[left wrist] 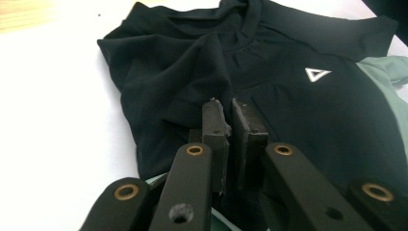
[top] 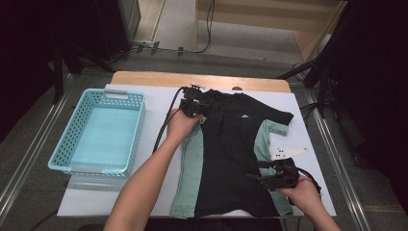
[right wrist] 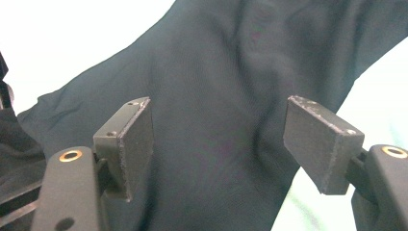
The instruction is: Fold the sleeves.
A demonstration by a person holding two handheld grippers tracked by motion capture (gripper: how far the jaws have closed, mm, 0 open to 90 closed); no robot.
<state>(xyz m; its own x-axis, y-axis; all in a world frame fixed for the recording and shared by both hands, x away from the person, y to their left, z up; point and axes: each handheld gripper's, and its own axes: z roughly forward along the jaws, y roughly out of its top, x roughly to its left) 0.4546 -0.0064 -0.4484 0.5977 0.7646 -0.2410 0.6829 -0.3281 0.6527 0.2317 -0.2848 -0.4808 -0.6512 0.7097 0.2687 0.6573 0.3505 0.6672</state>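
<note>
Black cotton T-shirt lay spread over a green shirt on the white worktop; the left hand-held gripper pinched its shoulder fabric, the right hand-held gripper gaped wide above its hem.

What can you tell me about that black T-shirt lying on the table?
The black short-sleeved T-shirt looks like soft knit fabric, with a small white triangle logo on the chest. It lies roughly flat but rumpled on the white table cover, on top of a pale green garment that shows along both its sides. The left gripper, jaws nearly together, appears to pinch fabric at one sleeve, which is folded inward. The right gripper hovers with jaws open over the lower part.
</note>
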